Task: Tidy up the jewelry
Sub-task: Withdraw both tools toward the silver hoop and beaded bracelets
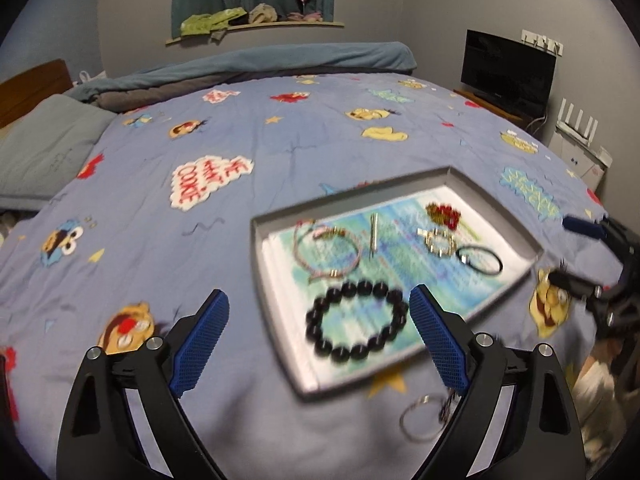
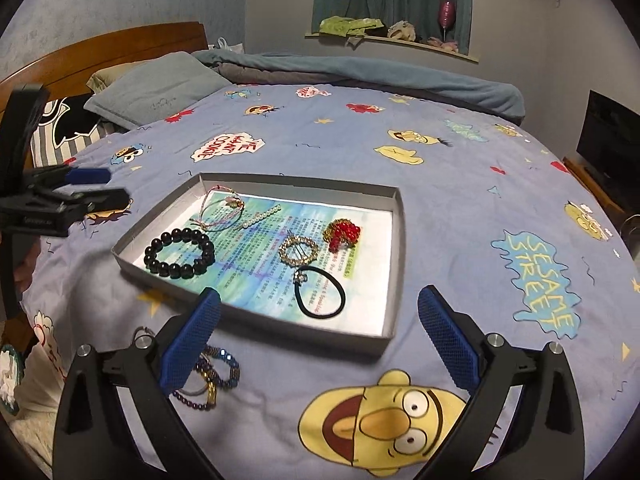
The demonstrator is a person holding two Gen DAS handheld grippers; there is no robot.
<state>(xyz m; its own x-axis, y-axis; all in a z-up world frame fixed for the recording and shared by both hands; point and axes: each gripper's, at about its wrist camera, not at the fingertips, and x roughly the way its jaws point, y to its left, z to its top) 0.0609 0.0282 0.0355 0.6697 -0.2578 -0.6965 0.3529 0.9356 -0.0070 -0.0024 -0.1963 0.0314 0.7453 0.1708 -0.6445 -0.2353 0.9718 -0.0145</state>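
From my station, both grippers hover over the bed with nothing between their fingers. My left gripper (image 1: 318, 306) has its jaws spread wide; its view is motion-blurred. My right gripper (image 2: 320, 304) likewise has its jaws spread wide and empty.

Nearest, outside the tray on the blue cartoon bedspread (image 2: 460, 184), lie a small heap of dark beaded bracelets (image 2: 216, 376), partly hidden behind the right gripper's left finger, and a thin metal ring (image 1: 420, 418) just beside them.

Beyond these sits the shallow grey tray (image 2: 394, 264), lined with a printed sheet. Inside it, near to far: a black hair tie (image 2: 320, 294) at the near right, a black bead bracelet (image 2: 180, 254) at the near left, a rhinestone ring-shaped piece (image 2: 299, 251) mid-tray, a red beaded ornament (image 2: 342, 233) just right of it, a pearl hair clip (image 2: 260, 218), and a pink cord bracelet (image 2: 218, 210) in the far left corner.

Farther back, a grey pillow (image 2: 156, 88) and a folded blue blanket (image 2: 360, 68).
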